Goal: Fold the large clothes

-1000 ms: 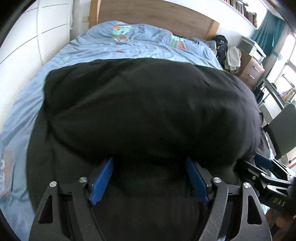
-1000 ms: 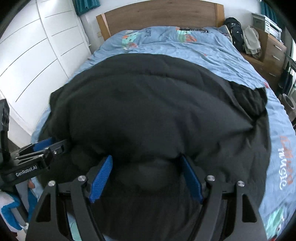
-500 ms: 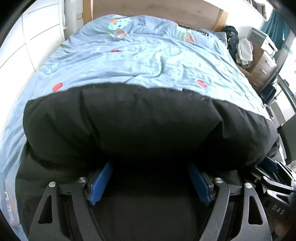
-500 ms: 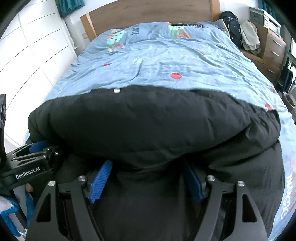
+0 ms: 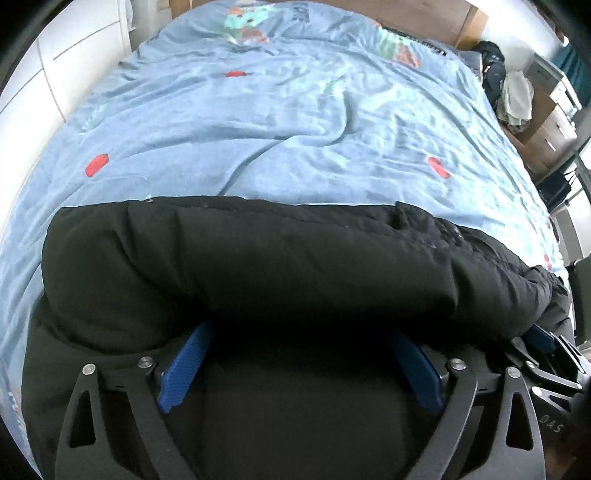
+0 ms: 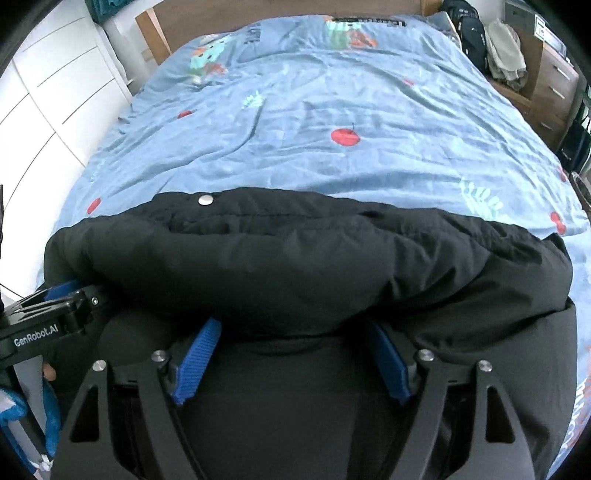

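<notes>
A black puffy jacket [image 5: 258, 258] lies on the blue bed sheet [image 5: 295, 129], its far part folded back toward me into a thick roll. My left gripper [image 5: 299, 332] straddles the roll's near edge. Its jaws are opening, the fabric is still between them, and the fingertips are hidden under the fold. In the right wrist view the same jacket [image 6: 295, 258] shows a silver snap [image 6: 205, 199] on top. My right gripper [image 6: 291, 328] is shut on the roll, its jaws beginning to open. Each gripper shows at the edge of the other's view.
The bed sheet [image 6: 332, 110], printed with red cherries, stretches to a wooden headboard [image 6: 177, 22]. White wardrobe doors [image 6: 55, 92] run along the left side. A wooden dresser [image 6: 554, 81] with clothes and a dark backpack [image 6: 469, 29] stands at the right.
Both grippers pulled the jacket's far part back toward me and down, uncovering most of the sheet. The fold now rests on the jacket's lower half. The left jaws stand wider.
</notes>
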Demonstrator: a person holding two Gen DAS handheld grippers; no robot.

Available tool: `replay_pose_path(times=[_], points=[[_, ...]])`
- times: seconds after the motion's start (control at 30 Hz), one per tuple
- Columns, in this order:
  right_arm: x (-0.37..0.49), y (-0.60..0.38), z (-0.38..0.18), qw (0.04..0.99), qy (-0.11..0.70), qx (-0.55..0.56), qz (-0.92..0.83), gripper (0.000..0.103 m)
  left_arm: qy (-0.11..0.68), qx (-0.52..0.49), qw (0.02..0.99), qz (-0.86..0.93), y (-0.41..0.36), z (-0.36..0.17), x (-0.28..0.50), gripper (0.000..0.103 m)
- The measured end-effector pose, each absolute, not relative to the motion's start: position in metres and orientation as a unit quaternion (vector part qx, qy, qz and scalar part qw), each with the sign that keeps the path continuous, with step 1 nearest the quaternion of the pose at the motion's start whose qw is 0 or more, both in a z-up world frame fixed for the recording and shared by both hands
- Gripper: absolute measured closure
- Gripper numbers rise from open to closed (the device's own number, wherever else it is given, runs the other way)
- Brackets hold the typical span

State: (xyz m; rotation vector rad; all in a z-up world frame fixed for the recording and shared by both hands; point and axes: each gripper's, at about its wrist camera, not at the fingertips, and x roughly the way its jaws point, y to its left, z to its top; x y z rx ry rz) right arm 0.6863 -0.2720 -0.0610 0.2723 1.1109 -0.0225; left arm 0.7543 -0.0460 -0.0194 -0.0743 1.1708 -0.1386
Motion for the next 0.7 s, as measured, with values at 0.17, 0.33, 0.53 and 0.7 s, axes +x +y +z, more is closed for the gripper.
replay_pose_path(times=[0.17, 0.33, 0.53, 0.7], points=[[0.687, -0.295, -0.066, 0.836, 0.527, 0.154, -0.005, 0.026, 0.571, -0.039, 0.818, -0.061, -0.033, -0.027, 0.764, 0.003], [0.677, -0.352, -0.070, 0.821, 0.535, 0.190, -0.065, 0.026, 0.581, -0.054, 0.811, -0.047, -0.011, -0.019, 0.770, 0.003], [0.663, -0.395, -0.060, 0.809, 0.553, 0.159, -0.122, 0.025, 0.579, -0.037, 0.814, 0.022, 0.031, -0.004, 0.770, 0.003], [0.637, -0.406, -0.034, 0.823, 0.534, 0.143, -0.130, 0.025, 0.550, -0.061, 0.833, 0.027, 0.068, 0.020, 0.745, 0.006]])
